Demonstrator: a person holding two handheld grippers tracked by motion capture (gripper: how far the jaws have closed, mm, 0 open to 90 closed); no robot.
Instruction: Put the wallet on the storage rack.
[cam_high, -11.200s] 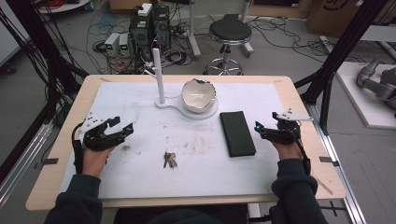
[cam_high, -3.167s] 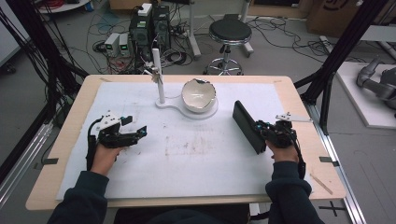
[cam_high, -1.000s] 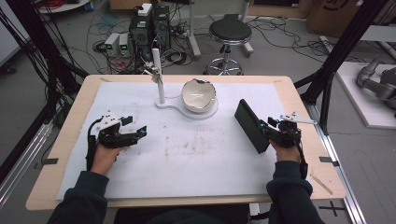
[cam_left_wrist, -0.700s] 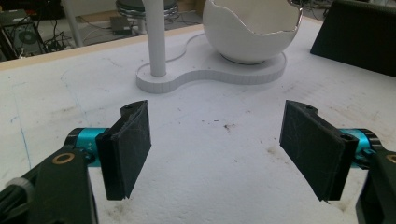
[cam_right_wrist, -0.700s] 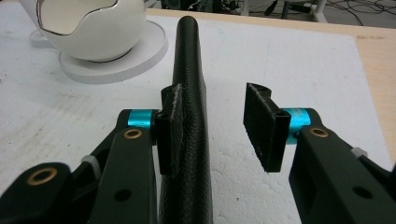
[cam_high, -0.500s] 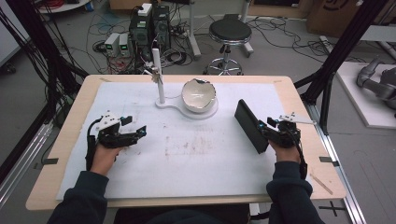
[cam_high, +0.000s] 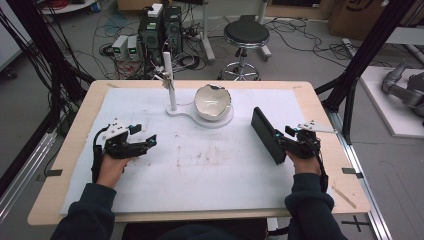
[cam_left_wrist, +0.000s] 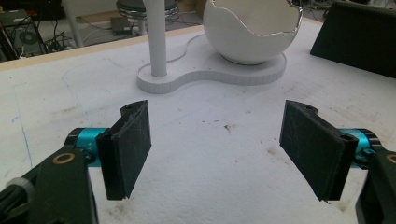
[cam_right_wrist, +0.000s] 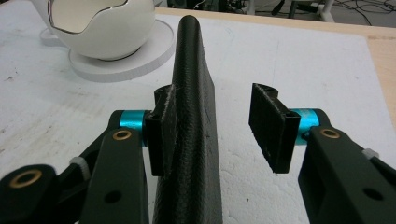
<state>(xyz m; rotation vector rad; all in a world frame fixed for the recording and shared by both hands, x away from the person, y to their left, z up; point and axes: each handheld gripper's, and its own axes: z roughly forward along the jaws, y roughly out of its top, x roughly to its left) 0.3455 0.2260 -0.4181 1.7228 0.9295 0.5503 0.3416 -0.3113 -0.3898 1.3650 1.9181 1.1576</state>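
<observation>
While the flat black textured case (cam_right_wrist: 189, 140) stands on its long edge between the jaws of the right gripper (cam_right_wrist: 215, 126), it leans against one pad with the other pad clear of it, the jaws having just been opening. It stands to the right of the white cracked-egg bowl (cam_high: 213, 102) on its white stand. Well to the left of that bowl, the left gripper (cam_left_wrist: 217, 149) rests with jaws wide apart and empty over the white table mat (cam_high: 200, 170).
</observation>
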